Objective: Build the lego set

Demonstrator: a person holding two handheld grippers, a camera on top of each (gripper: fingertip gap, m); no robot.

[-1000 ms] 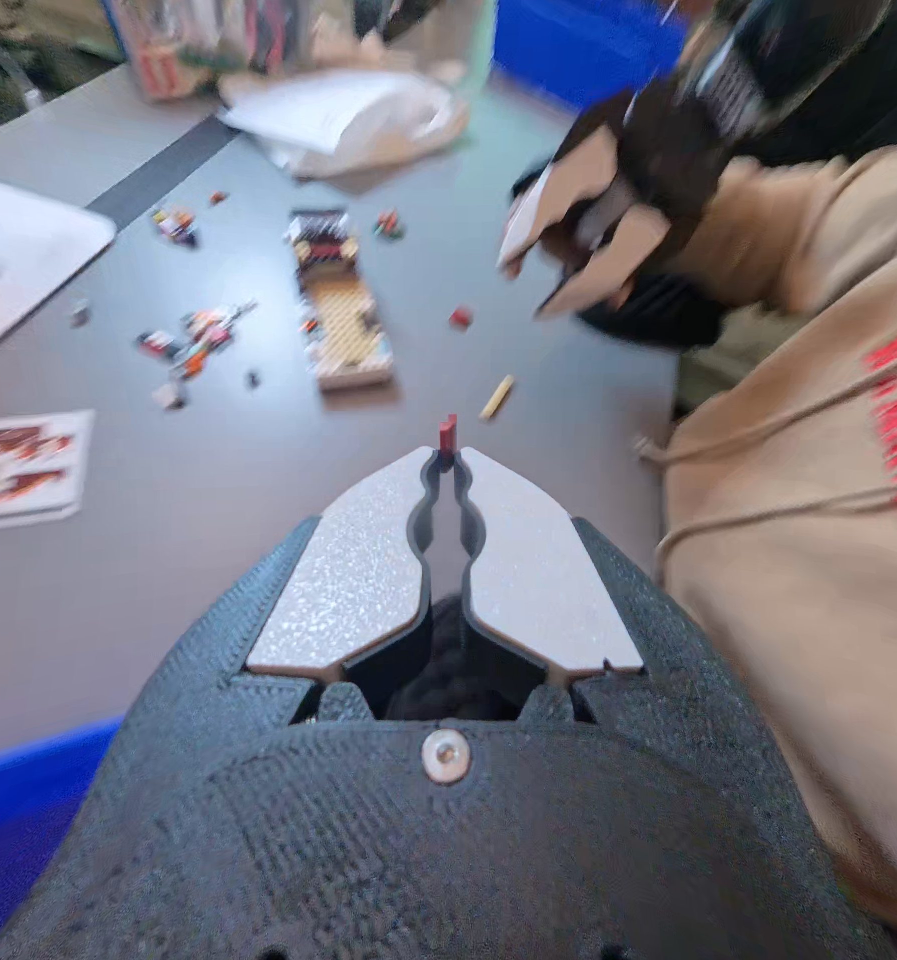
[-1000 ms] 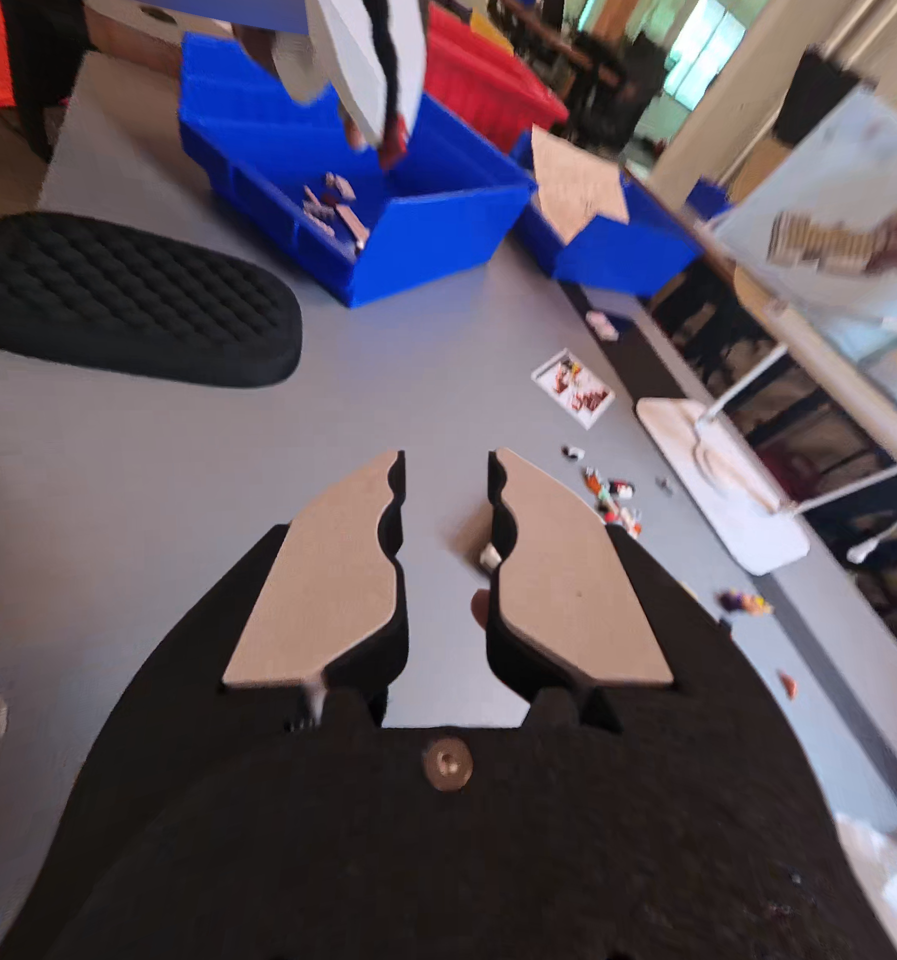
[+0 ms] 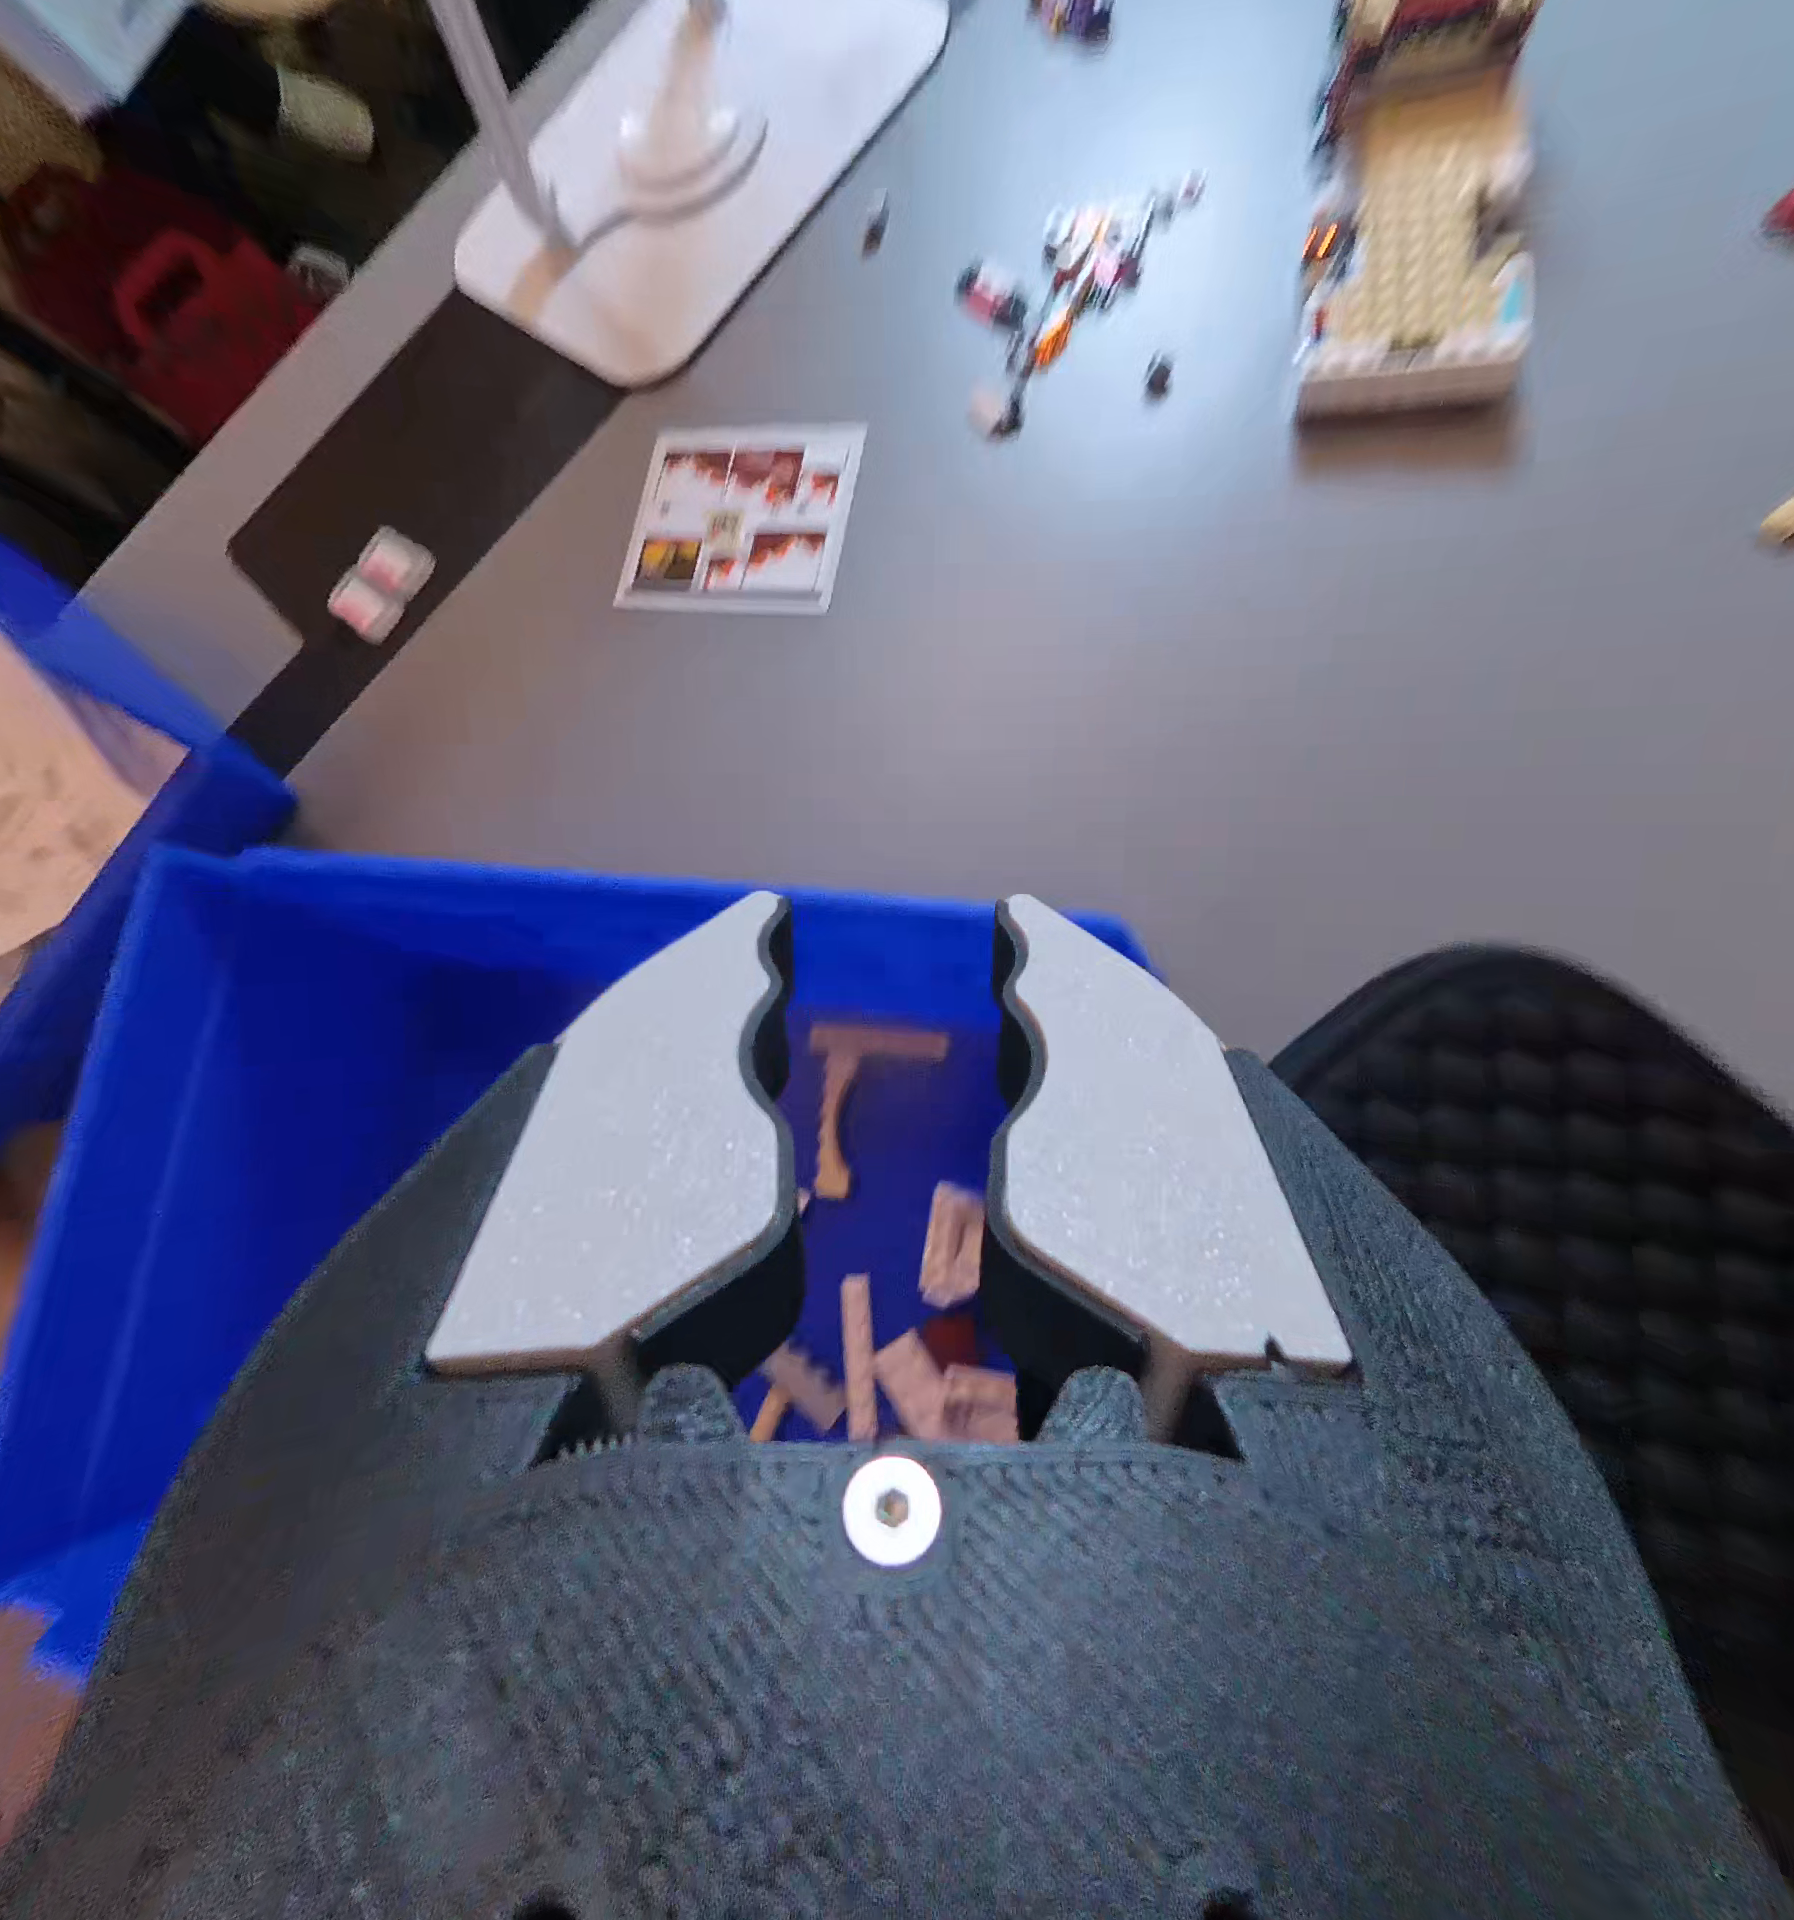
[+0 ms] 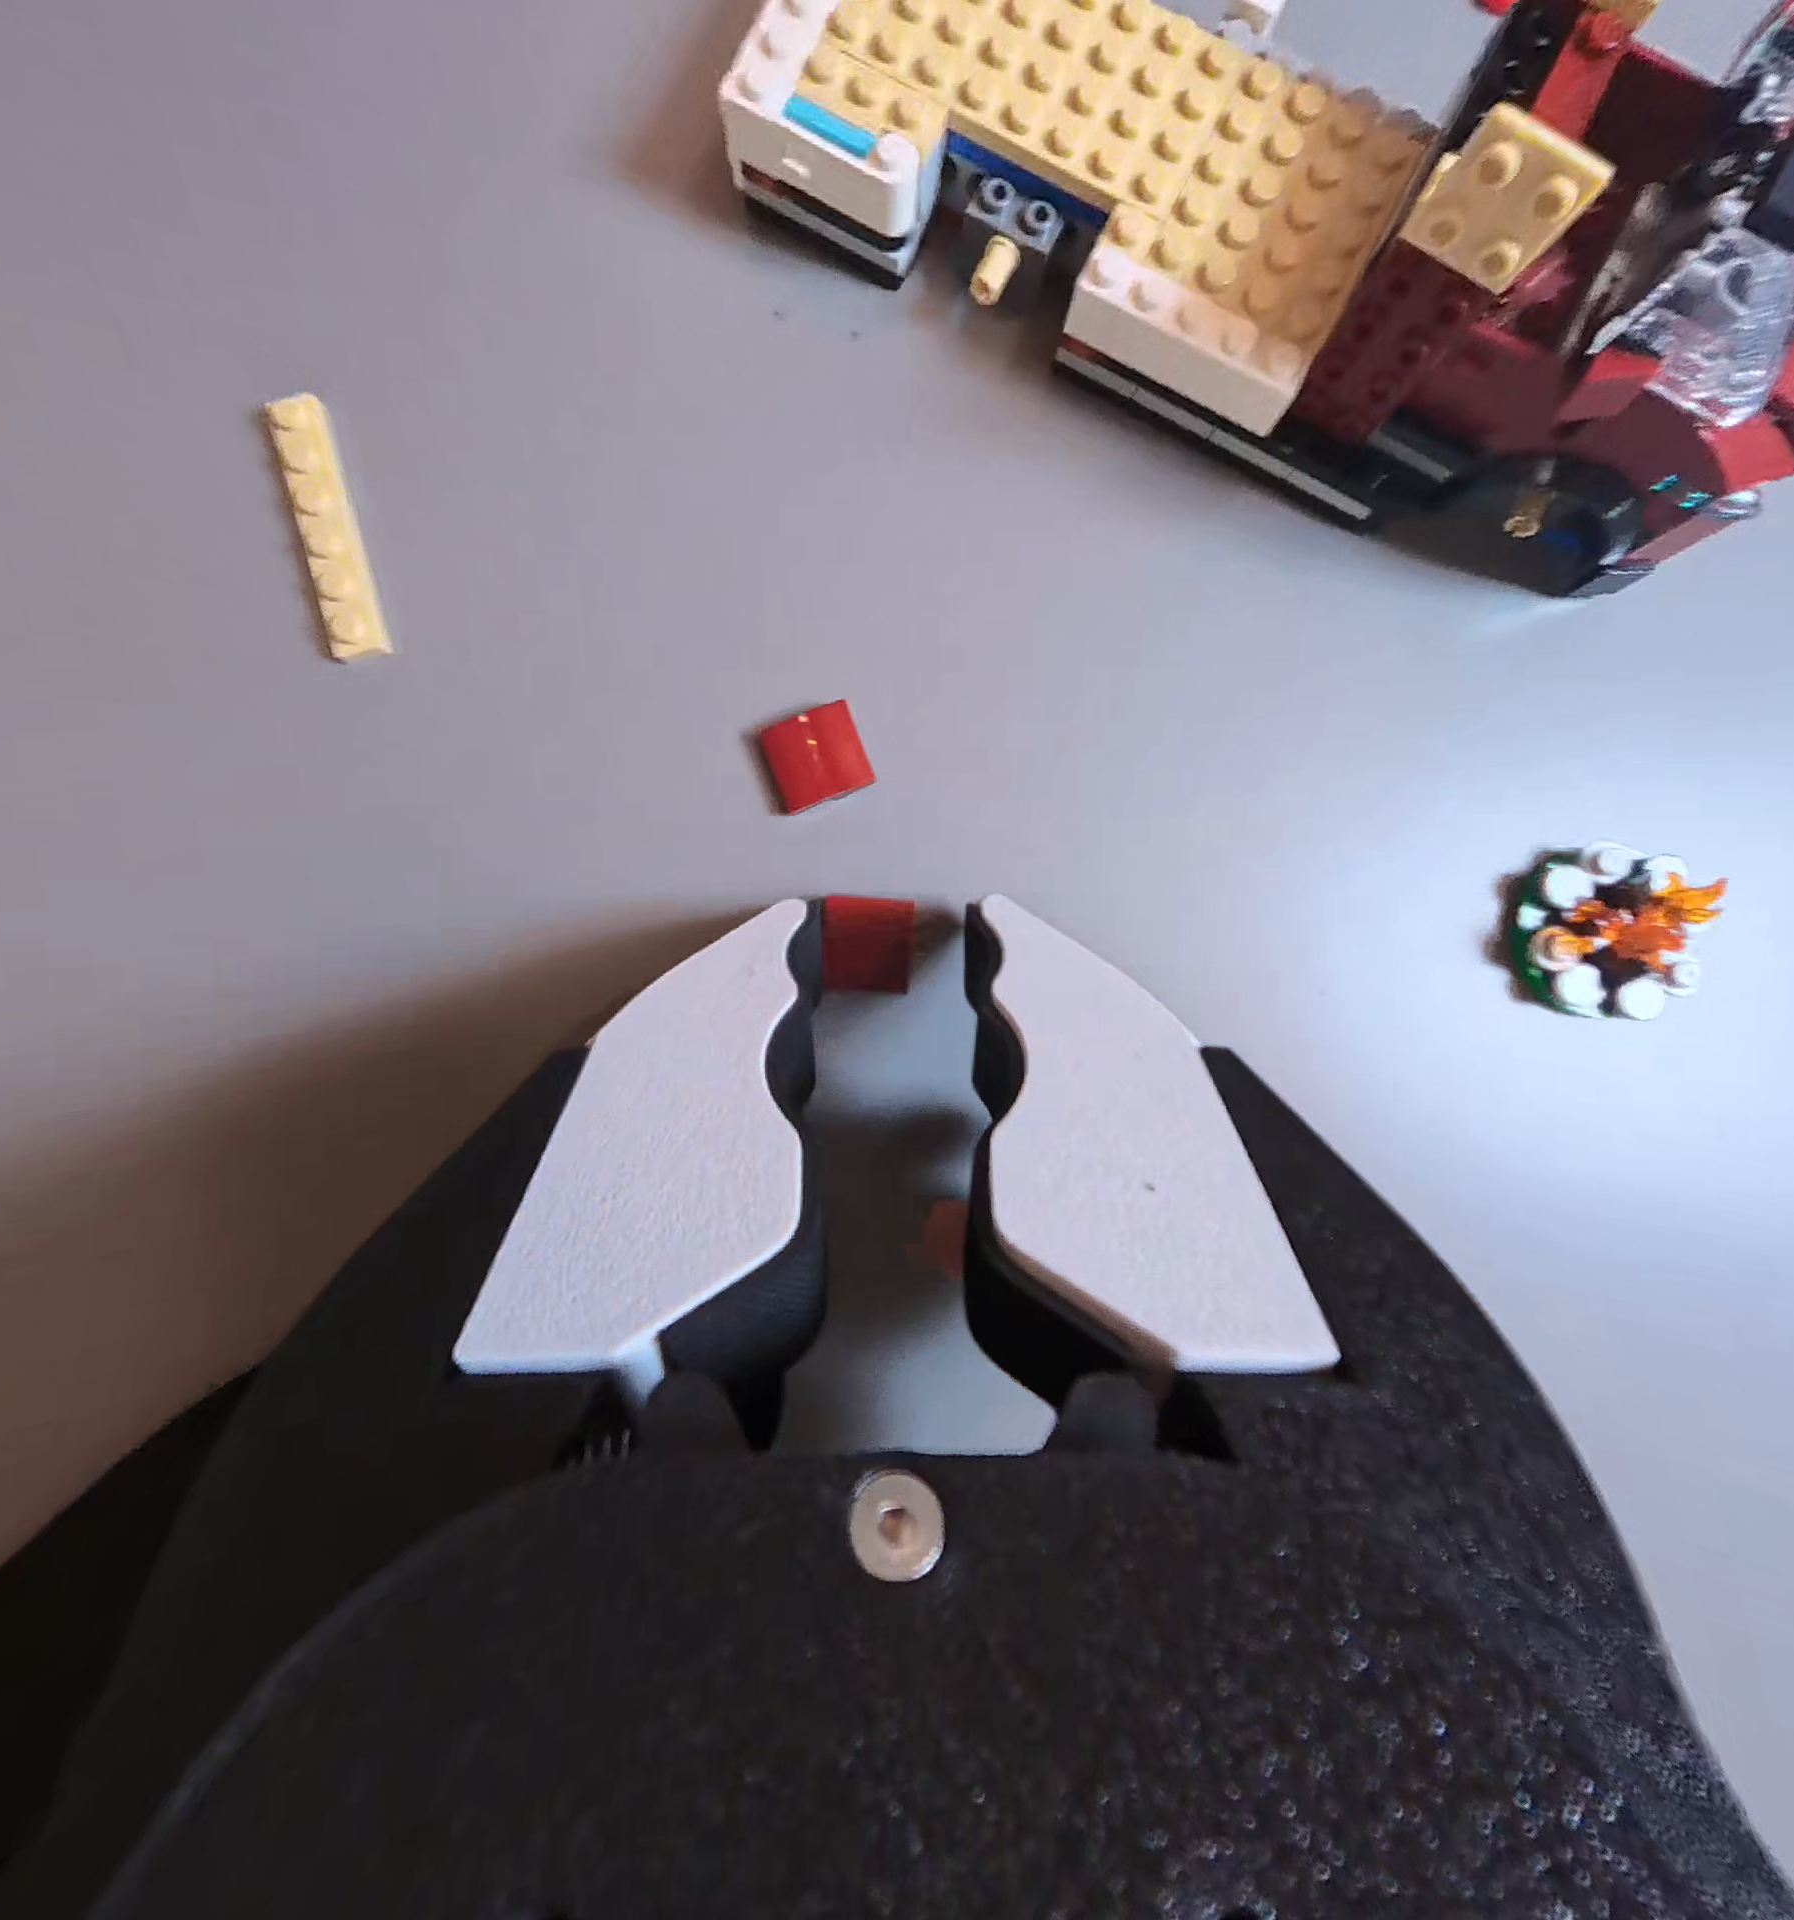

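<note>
On a grey desk [image 4: 249,987] strewn with toy bricks, the right gripper [image 4: 888,914] stands open around a small red brick [image 4: 865,940]; the brick sits against its left finger [image 4: 758,966], with a gap to the other. A 2nd red brick [image 4: 815,755] lies just ahead. The left gripper [image 3: 893,914] hangs open and empty over a blue bin [image 3: 280,1039] of tan pieces [image 3: 872,1091].

cut off: brick model [image 4: 1288,260] runs past the top and right edges
blurred: small pieces [image 3: 1069,270] on the table, kinds unclear
partly hidden: tan pieces [image 3: 851,1340] in the blue bin [image 3: 280,1039], behind the fingers [image 3: 644,1143]
</note>
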